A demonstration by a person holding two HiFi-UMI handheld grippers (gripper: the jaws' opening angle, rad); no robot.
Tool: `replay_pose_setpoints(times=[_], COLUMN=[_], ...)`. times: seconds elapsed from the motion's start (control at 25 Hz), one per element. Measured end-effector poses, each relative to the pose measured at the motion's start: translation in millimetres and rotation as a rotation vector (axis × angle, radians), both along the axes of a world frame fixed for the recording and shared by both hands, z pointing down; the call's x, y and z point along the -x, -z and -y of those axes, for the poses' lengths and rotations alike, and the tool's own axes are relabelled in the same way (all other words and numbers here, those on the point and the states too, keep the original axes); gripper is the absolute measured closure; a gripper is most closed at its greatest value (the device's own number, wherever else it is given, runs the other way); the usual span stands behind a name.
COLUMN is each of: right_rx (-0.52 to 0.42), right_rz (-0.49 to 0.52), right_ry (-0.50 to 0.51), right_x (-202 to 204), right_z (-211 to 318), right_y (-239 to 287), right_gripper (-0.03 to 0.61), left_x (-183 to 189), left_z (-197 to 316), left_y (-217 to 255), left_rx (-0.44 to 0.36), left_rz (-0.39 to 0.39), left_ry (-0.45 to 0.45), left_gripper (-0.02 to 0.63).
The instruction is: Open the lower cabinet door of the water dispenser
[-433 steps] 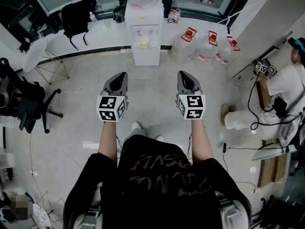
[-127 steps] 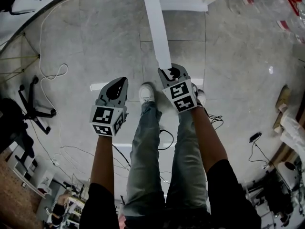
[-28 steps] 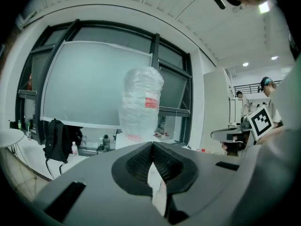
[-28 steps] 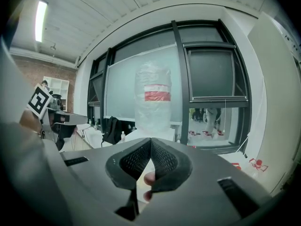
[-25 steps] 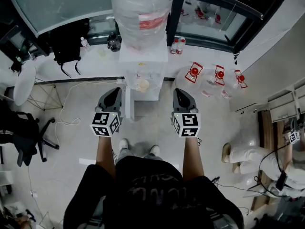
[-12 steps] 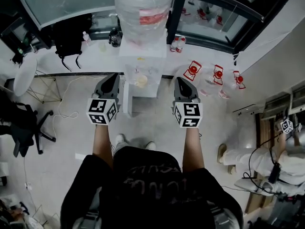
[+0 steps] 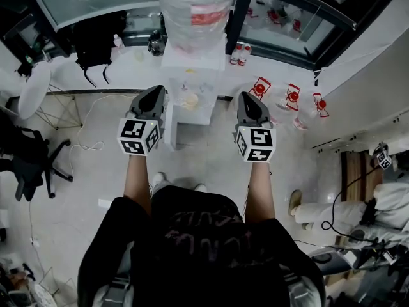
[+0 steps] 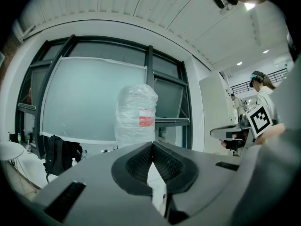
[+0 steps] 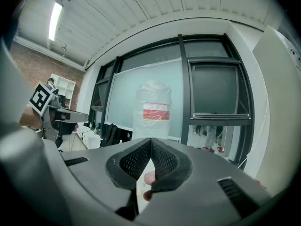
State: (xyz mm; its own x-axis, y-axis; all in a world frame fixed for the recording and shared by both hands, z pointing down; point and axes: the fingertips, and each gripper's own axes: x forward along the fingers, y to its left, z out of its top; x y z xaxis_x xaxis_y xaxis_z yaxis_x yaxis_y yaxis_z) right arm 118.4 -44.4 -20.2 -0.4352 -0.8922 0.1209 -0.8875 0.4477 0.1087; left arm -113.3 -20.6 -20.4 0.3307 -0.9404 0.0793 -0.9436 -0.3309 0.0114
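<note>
Water dispenser [image 7: 192, 75] (wrapped bottle [image 7: 195, 8] on top) ahead; lower cabinet door [image 7: 171, 132] standing open, beside left gripper [image 7: 155, 94]; right gripper [image 7: 249, 99] well apart; both fingers pressed together, empty.

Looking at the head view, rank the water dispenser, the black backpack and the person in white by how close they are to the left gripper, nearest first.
1. The water dispenser, just ahead and to the right of the left gripper.
2. The black backpack, on the ledge off to the left, by the window.
3. The person in white, far across the floor at the right edge.
</note>
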Motion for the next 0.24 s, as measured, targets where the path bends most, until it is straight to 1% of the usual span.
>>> replay_pose_setpoints(times=[0.24], right_rx=[-0.026], right_rz=[-0.002], right_ry=[0.0], right_x=[-2.1], right_z=[-2.0], right_y=[8.7], right_gripper=[0.565], left_x=[-1.5], left_z=[0.3], left_y=[7.9], left_rx=[-0.021], left_rz=[0.0], left_ry=[0.008], left_gripper=[0.601])
